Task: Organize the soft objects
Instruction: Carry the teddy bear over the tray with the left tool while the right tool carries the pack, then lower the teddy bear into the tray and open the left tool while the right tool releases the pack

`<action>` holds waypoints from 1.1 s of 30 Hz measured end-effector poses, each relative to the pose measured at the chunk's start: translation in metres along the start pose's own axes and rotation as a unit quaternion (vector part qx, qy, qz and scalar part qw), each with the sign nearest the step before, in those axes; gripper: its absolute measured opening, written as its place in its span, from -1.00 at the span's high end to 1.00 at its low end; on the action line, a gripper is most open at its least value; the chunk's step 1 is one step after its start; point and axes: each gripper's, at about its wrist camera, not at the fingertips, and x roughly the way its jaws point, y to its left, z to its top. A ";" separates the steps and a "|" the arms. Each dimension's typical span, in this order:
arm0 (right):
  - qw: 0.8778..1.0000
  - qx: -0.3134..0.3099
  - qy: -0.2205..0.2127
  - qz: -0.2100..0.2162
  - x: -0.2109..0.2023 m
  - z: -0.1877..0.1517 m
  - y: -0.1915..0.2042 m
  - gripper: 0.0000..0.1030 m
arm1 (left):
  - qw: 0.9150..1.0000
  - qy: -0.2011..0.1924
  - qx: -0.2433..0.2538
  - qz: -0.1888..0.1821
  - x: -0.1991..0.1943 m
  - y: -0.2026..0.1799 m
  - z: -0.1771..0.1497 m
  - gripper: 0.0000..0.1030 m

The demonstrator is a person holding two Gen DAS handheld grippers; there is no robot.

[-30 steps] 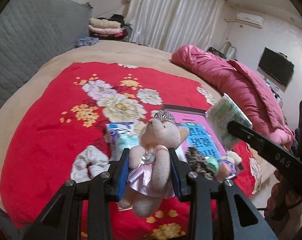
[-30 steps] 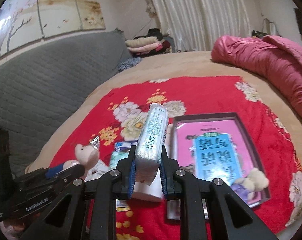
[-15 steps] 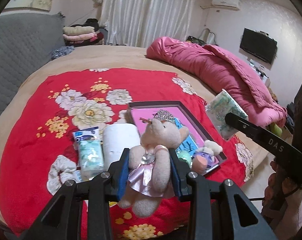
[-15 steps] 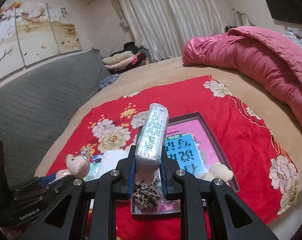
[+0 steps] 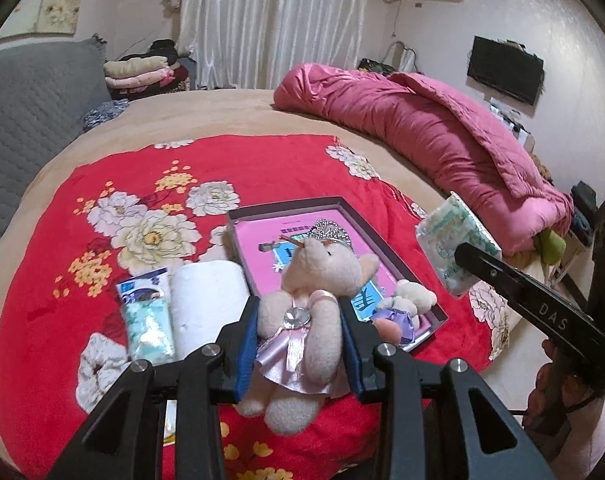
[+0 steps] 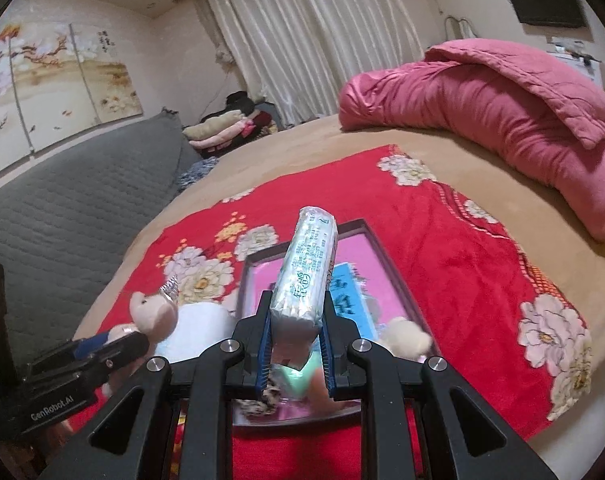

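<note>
Broad tan bed (image 5: pixel 230 120) under a red plush blanket with white and yellow flowers (image 5: pixel 114 204), spread across the near half. Crumpled pink quilted duvet (image 5: pixel 422 120) heaped beyond the blanket, toward the wall with the television. Shallow dark-rimmed box with a pink printed bottom (image 5: pixel 344 210) lying on the blanket, near its front edge. White paper roll (image 5: pixel 206 300) lying on the blanket just beside the box, on its left; pale green plastic packet of tissues (image 5: pixel 148 326) touching the roll's far side. Small cream plush toy in a lilac dress (image 5: pixel 406 304) resting inside the box, at its near corner.

Left claw (image 5: pixel 300 338) clamped on a beige plush bear in a pink satin dress with a silver tiara (image 5: pixel 314 300), held in the air above the box's near end. Right claw (image 6: pixel 296 344) closed tight on a white and green wrapped tissue pack (image 6: pixel 306 276), held upright above the box, clear of the blanket.
</note>
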 end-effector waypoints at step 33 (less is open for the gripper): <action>0.998 -0.008 0.057 -0.035 0.038 -0.029 -0.029 0.59 | 0.995 0.099 0.026 0.010 0.092 -0.018 -0.024 0.28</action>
